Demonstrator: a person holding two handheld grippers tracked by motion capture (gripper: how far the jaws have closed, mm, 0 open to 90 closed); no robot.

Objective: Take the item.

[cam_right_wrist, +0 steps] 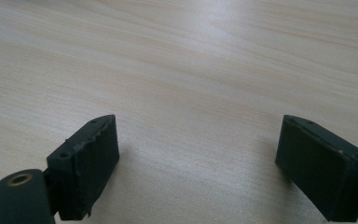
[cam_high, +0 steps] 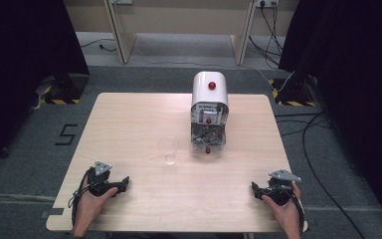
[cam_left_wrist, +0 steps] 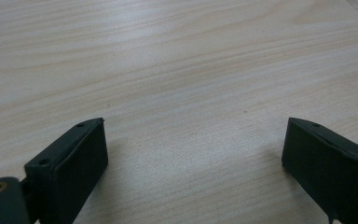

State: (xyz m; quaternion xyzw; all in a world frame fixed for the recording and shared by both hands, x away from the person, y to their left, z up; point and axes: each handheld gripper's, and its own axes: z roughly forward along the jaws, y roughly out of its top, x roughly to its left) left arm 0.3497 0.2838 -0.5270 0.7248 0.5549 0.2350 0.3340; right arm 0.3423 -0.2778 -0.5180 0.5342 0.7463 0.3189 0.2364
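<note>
Table [cam_high: 144, 199]: pale wood, its near edge just behind both hands (bare board between them).
Left gripper [cam_high: 122, 181]: rests near the front left corner, jaws wide apart, holding nothing.
Right gripper [cam_high: 254, 188]: front right, jaws spread, nothing held.
Clear cup [cam_high: 169, 150]: mid-table, transparent, just left of the dispenser.
Dispenser [cam_high: 209, 107]: white-topped, red knob, at the far centre.
</note>
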